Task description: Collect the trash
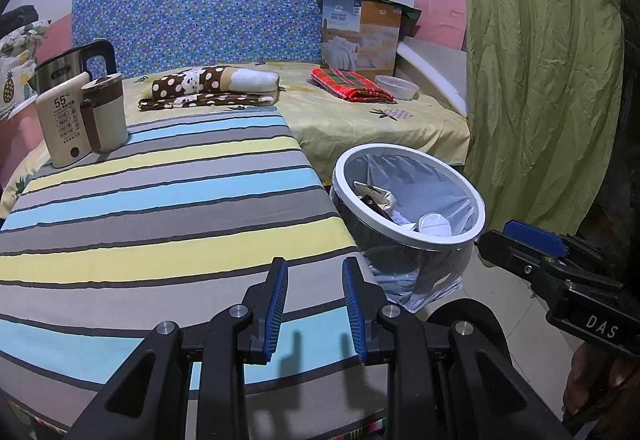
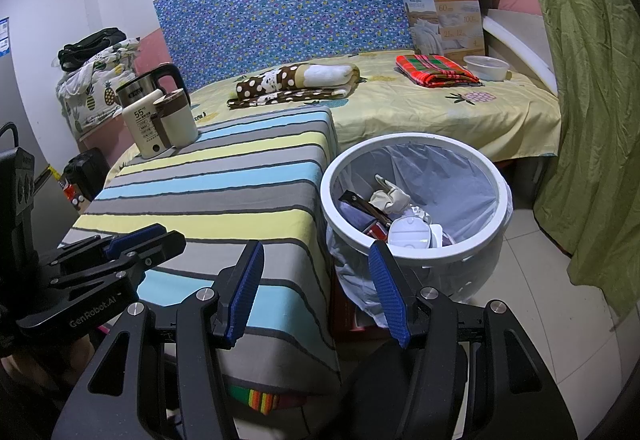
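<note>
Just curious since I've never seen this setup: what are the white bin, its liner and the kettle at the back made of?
The bin looks like rigid plastic: smooth white rim, slightly glossy. Its liner seems thin translucent plastic film, wrinkled and draped over the outside. The kettle looks like brushed stainless steel, judging by its grey metallic sheen, with a black, probably plastic, handle.

A white-rimmed round trash bin (image 2: 416,199), lined with a translucent plastic bag, stands upright on the tiled floor just beside the striped table. Inside lie crumpled paper (image 2: 390,195), a white lid-like piece (image 2: 408,234) and dark wrappers
</note>
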Tool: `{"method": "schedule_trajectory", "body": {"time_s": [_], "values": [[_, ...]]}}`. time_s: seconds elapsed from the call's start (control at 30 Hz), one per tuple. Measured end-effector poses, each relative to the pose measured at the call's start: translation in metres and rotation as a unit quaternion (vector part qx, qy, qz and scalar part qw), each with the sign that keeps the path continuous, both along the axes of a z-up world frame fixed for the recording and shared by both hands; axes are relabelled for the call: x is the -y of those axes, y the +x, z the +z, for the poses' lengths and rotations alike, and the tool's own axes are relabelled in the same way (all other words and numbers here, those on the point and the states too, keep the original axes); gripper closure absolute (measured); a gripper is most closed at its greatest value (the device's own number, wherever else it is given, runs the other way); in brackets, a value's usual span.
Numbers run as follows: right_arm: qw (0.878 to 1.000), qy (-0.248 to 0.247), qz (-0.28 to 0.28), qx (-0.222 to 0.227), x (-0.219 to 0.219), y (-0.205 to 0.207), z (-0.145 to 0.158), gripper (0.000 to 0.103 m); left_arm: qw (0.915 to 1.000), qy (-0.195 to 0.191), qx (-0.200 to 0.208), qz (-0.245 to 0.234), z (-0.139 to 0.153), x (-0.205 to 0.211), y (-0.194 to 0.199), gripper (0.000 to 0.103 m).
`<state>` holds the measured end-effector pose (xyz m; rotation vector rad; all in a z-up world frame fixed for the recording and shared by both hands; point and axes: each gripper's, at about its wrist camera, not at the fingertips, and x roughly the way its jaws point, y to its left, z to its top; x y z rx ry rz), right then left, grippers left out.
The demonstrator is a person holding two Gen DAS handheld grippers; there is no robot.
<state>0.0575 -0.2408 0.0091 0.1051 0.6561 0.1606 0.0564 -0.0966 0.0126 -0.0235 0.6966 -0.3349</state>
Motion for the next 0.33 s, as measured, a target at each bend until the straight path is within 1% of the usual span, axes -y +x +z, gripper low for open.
{"method": "schedule_trajectory", "body": {"time_s": [0.33], "values": [[1.0, 0.0, -0.002, -0.002, -0.0002, -0.0007, -0.0024, 0.047, 1.0, -0.004, -0.002, 0.001, -0.0021, 0.0017, 0.0019, 0.075]]}}
